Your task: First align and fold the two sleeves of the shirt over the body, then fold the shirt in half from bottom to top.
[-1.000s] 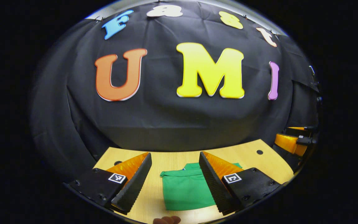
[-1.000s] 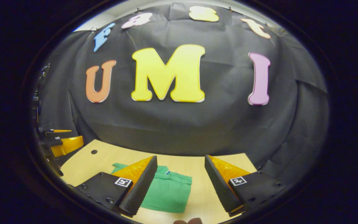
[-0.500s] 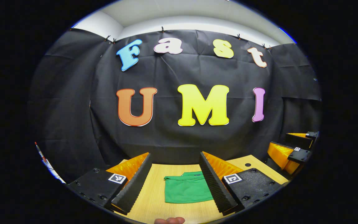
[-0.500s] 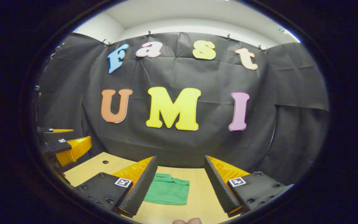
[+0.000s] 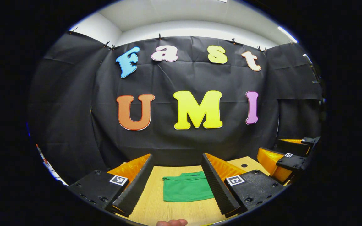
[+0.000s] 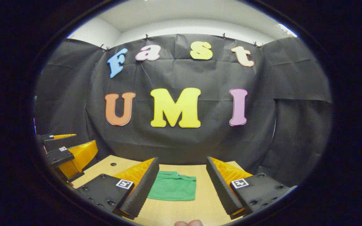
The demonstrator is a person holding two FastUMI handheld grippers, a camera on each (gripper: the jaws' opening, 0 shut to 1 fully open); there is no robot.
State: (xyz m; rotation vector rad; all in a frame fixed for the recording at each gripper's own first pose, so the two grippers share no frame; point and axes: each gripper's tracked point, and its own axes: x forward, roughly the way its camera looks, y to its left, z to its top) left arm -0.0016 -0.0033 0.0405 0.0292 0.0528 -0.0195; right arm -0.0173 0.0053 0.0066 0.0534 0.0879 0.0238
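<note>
Left gripper: my left gripper (image 5: 177, 185) hangs above the bench (image 5: 156, 207) with its jaws spread wide, nothing between them. It also shows at the left edge of the right gripper view (image 6: 62, 150).
Shirt: the green shirt (image 5: 187, 190) lies flat on the bench as a compact rectangle, well ahead of both grippers, touching neither. In the right gripper view it sits between the fingers, nearer the left one (image 6: 173, 190).
Progress: looks to me like sleeves are in and the bottom-to-top fold is done, so I judge the task finished or nearly so.
Handling: light, soft, floppy cloth, I reckon. It'll slide on smooth wood and layers could shift. If I tidy, I'd pinch a corner or the folded edge, taking all layers together.
Right gripper: my right gripper (image 6: 182, 188) is wide open too, empty, raised off the bench.
Around: a small dark hole in the bench (image 5: 244, 165), a fingertip (image 5: 171, 223) at the bottom edge. Nothing stands between me and the shirt.
</note>
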